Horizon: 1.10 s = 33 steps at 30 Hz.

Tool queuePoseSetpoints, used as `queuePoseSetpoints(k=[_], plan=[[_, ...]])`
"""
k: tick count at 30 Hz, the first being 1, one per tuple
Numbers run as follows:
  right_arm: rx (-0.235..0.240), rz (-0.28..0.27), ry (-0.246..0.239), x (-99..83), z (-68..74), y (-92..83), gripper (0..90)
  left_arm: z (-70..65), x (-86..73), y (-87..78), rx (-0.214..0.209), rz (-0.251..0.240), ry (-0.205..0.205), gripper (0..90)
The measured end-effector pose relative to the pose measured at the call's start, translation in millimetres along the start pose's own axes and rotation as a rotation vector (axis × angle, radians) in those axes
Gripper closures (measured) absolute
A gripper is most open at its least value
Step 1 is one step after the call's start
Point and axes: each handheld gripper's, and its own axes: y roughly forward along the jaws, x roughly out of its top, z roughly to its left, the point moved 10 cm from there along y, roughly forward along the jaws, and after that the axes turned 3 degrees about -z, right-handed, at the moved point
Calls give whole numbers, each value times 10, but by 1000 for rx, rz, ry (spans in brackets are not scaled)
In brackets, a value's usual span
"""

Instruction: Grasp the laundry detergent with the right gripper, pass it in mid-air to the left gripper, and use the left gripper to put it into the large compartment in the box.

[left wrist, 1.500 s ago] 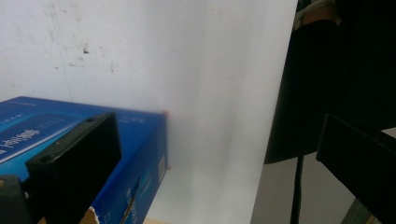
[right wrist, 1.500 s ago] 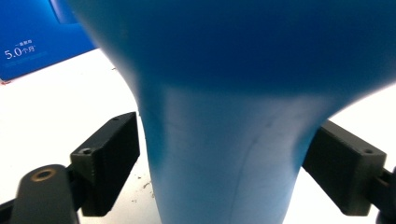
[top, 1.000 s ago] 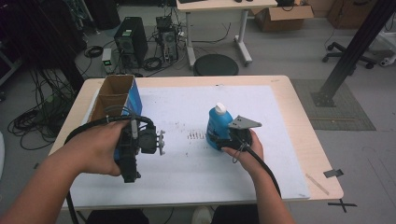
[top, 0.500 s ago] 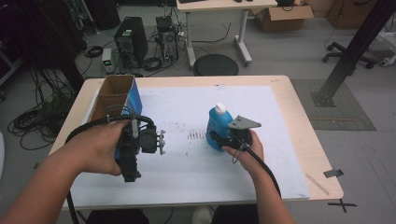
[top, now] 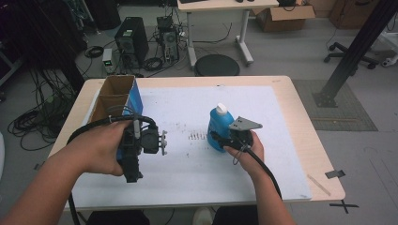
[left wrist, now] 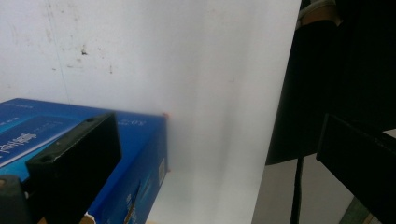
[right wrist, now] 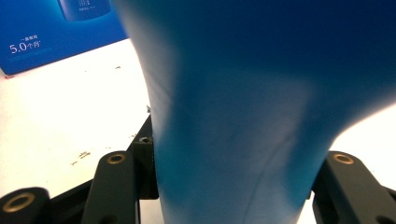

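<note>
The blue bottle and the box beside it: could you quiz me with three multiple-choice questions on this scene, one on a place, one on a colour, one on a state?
1. Where does the open cardboard box stand?
A. at the table's far left
B. at its near right corner
C. on the floor

2. What colour is the cap of the blue bottle?
A. red
B. white
C. black

3. What is the right gripper doing?
A. lying open on the table
B. holding the box
C. gripping the bottle

Answers:
1. A: the high view shows it at the far left edge of the table, ahead of the left gripper.
2. B: the cap on top shows white from above.
3. C: in the right gripper view the fingers press on both sides of the blue body, having just closed on it.
</note>
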Motion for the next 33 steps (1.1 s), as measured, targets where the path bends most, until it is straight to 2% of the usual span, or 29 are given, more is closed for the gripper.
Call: queuePoseSetpoints(k=[8,13,16,18,22,26,30,33], plan=[[29,2,-21,49,58,-35,455,11,42,31,-3,1,5,6],[73,-20,-44,199,119,-136,453,29,66,10,-3,6,9,6],[114,-15,-82,323,176,-241,454,54,88,-27,4,1,9,6],[123,-18,-83,348,184,-263,453,63,94,-41,4,1,11,6],[184,-32,-93,464,239,-383,454,84,110,-65,8,-3,13,6],[253,-20,-151,585,351,-547,454,105,124,-93,8,-4,12,6],[280,-7,-185,622,400,-628,454,109,142,-92,3,3,15,6],[320,1,-205,649,443,-721,454,106,168,-99,-1,2,20,6]])
